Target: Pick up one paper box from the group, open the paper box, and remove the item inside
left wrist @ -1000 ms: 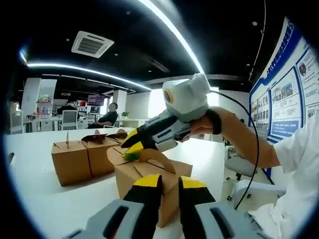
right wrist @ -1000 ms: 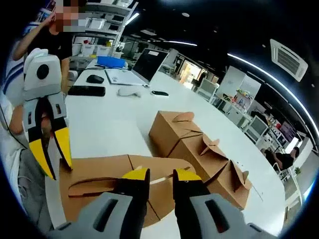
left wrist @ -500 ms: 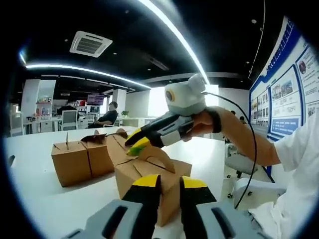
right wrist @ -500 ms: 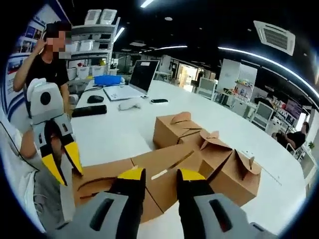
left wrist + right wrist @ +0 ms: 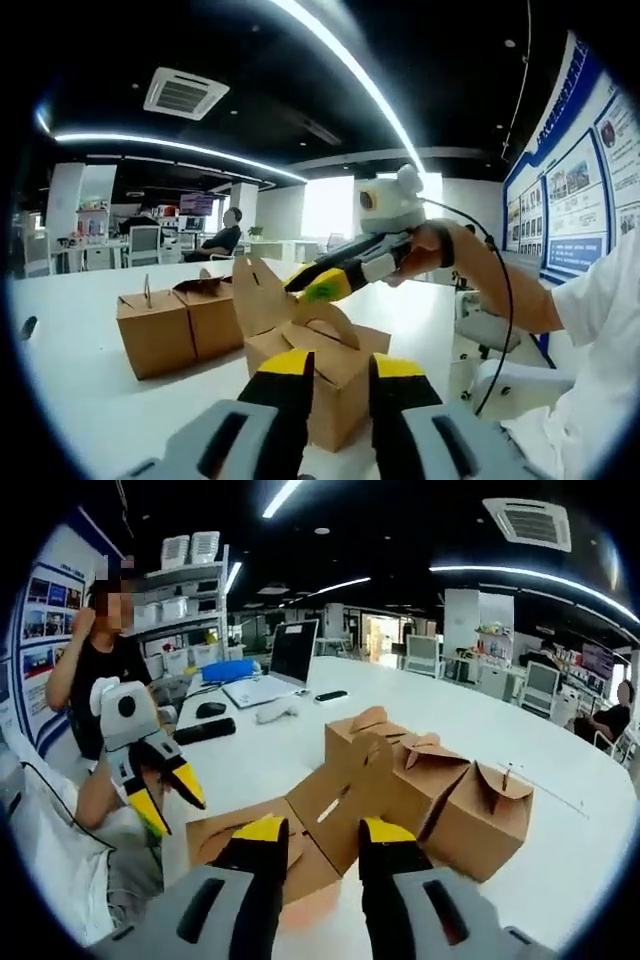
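Left tongs [image 5: 165,792]: jaws spread wide, empty, poised at the open box's near end.
Open box [image 5: 318,362]: brown cardboard on the white tabletop [image 5: 90,400], just in front of three closed boxes [image 5: 440,785]; likely light, thin-walled, easily crushed.
Flap [image 5: 345,795]: raised, stiff; the best place to grip.
Right tongs [image 5: 322,832]: slightly parted, straddling that flap; whether they pinch it cannot be told.

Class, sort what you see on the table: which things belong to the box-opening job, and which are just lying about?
Job:
- near box, flap lifted
- other boxes
- left gripper
- right gripper

Lying about:
- laptop
- keyboard
- mouse
- phone
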The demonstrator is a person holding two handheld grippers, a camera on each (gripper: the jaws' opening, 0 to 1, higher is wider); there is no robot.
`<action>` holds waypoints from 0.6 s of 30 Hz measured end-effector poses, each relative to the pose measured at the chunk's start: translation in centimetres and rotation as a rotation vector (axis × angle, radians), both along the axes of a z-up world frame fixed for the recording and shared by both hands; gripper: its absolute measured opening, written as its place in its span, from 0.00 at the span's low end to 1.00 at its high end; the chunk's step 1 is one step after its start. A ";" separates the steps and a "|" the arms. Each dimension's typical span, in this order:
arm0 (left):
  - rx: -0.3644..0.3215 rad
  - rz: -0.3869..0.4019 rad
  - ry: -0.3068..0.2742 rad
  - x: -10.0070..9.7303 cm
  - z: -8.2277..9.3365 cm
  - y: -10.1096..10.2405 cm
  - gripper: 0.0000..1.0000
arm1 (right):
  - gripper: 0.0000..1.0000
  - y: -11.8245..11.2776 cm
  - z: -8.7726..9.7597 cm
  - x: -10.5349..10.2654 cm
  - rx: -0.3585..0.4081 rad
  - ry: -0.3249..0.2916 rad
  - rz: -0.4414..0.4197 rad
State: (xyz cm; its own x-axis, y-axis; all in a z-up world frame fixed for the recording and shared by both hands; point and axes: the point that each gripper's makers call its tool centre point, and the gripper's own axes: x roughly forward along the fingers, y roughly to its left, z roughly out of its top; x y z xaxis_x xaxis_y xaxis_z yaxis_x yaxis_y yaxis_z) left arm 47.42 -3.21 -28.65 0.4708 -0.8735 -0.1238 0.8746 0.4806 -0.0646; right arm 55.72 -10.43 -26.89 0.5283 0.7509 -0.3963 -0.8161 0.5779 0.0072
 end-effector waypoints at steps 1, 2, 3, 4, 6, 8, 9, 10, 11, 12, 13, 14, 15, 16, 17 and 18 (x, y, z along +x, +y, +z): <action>0.000 0.000 -0.001 0.0 0.0 0.1 0.28 | 0.29 0.1 0.3 -0.4 0.037 0.015 0.007; 0.000 0.001 -0.002 0.1 0.0 0.2 0.29 | 0.29 0.0 0.5 -0.6 0.057 0.023 0.012; -0.001 0.003 -0.002 0.1 0.0 0.3 0.29 | 0.29 0.0 0.6 -0.9 0.074 0.035 0.020; 0.000 0.005 -0.002 0.2 0.0 0.4 0.30 | 0.29 0.0 0.6 -1.2 0.086 0.046 0.027; 0.002 0.007 -0.002 0.3 0.0 0.5 0.31 | 0.29 0.2 0.5 -2.1 0.111 0.074 0.058; 0.004 0.005 -0.004 0.3 0.0 0.6 0.33 | 0.29 0.3 0.4 -2.5 0.132 0.089 0.070; 0.005 0.004 -0.004 0.3 -0.1 0.6 0.34 | 0.29 0.3 0.3 -2.7 0.140 0.095 0.072; 0.008 0.001 -0.006 0.4 -0.1 0.5 0.35 | 0.29 0.3 0.3 -2.9 0.146 0.101 0.073; 0.011 0.001 -0.007 0.4 -0.1 0.5 0.35 | 0.29 0.3 0.1 -3.2 0.157 0.110 0.076; 0.018 0.002 -0.009 0.4 -0.2 0.5 0.35 | 0.29 0.4 0.1 -3.3 0.170 0.120 0.075; 0.022 0.002 -0.010 0.4 -0.3 0.5 0.36 | 0.29 0.5 0.3 -3.6 0.215 0.154 0.074; 0.024 0.002 -0.010 0.5 -0.4 0.5 0.36 | 0.29 0.6 0.3 -3.7 0.226 0.161 0.075; 0.025 0.001 -0.010 0.5 -0.4 0.5 0.36 | 0.29 0.4 0.3 -3.8 0.275 0.212 0.068; 0.027 0.001 -0.009 0.5 -0.5 0.4 0.36 | 0.29 0.1 0.2 -3.6 0.274 0.212 0.064; 0.028 0.000 -0.009 0.5 -0.5 0.4 0.36 | 0.29 0.0 0.0 -3.6 0.272 0.209 0.061; 0.030 -0.002 -0.009 0.5 -0.6 0.4 0.36 | 0.28 -0.2 -0.3 -3.5 0.265 0.211 0.052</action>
